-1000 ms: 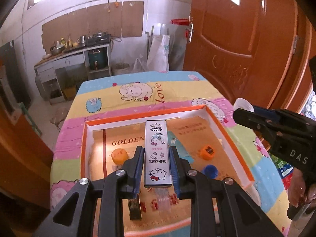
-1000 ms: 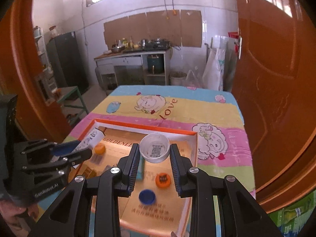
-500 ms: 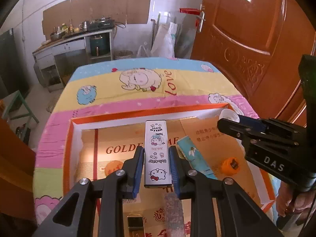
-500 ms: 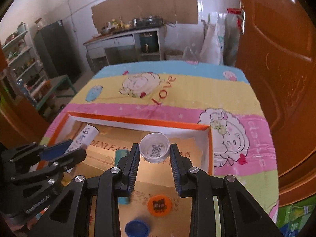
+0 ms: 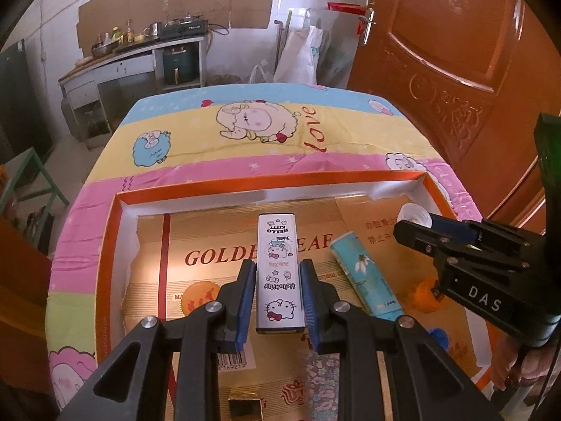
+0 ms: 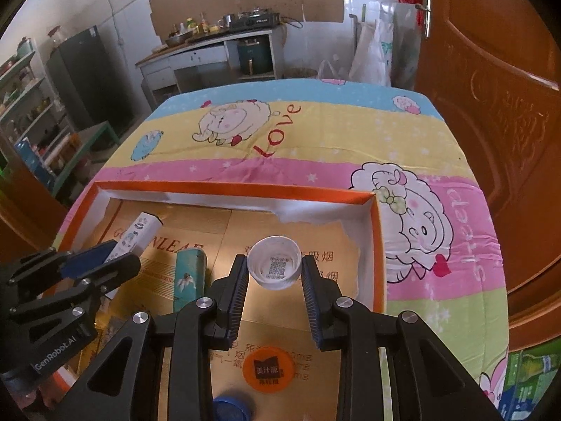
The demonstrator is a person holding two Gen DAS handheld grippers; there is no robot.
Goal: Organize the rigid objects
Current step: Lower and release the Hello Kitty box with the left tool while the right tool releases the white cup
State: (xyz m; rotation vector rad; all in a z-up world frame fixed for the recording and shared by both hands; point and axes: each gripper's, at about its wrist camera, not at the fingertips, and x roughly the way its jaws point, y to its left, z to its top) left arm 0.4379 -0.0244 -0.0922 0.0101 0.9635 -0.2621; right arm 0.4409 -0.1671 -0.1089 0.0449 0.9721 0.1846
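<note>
Lowered toward the orange-rimmed box (image 5: 105, 245) since a second ago, both claws, with more of its gold floor now filling each view. Left claw (image 5: 278, 270) pinching a white cartoon-printed case (image 5: 279, 273) lengthwise, held above the box floor. Right claw (image 6: 274, 273) clamped on a white bottle cap (image 6: 274, 265), open side up, over the box's far right corner. Lying on the box floor: a teal tube (image 6: 189, 277), an orange cap (image 6: 268, 368), a blue cap (image 6: 229, 408). Box resting on a surface under a striped sheep-print cloth (image 6: 315, 133).
</note>
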